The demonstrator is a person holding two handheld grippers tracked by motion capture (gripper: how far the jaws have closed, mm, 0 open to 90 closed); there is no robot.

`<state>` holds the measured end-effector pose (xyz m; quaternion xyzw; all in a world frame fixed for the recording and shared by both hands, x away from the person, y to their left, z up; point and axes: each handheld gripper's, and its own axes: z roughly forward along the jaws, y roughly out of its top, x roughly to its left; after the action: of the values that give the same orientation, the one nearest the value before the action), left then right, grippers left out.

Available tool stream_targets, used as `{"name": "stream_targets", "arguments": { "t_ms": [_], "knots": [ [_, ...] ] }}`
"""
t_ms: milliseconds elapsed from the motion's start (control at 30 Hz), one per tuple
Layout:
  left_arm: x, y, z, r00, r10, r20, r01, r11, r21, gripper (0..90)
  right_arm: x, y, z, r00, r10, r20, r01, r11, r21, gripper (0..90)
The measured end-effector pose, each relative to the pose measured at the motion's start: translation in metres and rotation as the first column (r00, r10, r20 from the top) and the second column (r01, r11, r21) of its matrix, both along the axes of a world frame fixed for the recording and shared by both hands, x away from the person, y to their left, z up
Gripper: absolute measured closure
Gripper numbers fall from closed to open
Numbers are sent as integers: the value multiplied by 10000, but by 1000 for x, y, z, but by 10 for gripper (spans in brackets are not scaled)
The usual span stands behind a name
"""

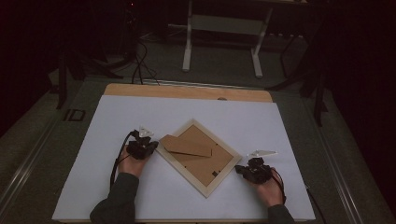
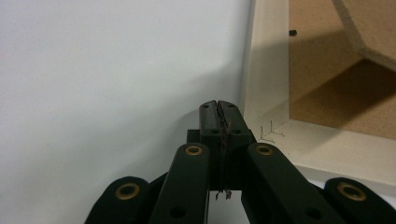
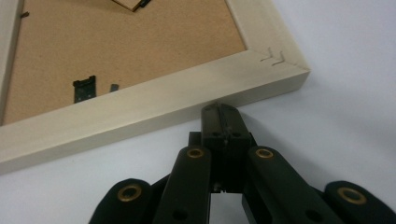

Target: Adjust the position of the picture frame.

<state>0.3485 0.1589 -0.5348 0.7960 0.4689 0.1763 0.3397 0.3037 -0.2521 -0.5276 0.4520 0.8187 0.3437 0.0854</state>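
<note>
wooden frame (image 1: pixel 198 158) holds its brown backing board (image 1: pixel 200 156) between both closed, empty hand-held grippers.

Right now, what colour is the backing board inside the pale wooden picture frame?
Brown, like cork or fibreboard; the backing board shows best in the right gripper view.
</note>
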Motion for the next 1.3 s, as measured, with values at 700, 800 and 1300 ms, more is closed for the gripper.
{"name": "stream_targets", "arguments": {
  "t_ms": [700,800,1300],
  "knots": [
    [-31,-8,2,9996,-57,-272,59,10000,77,900,6,7,-2,9995,-255,159,254,9996,86,900],
    [-36,-10,2,9994,96,-337,-94,9999,78,900,6,8,-2,9994,-307,187,305,9995,76,900],
    [-57,-18,4,9977,356,-575,-345,9992,198,900,10,10,-1,9989,-416,214,417,9991,-8,900]
  ]
}}
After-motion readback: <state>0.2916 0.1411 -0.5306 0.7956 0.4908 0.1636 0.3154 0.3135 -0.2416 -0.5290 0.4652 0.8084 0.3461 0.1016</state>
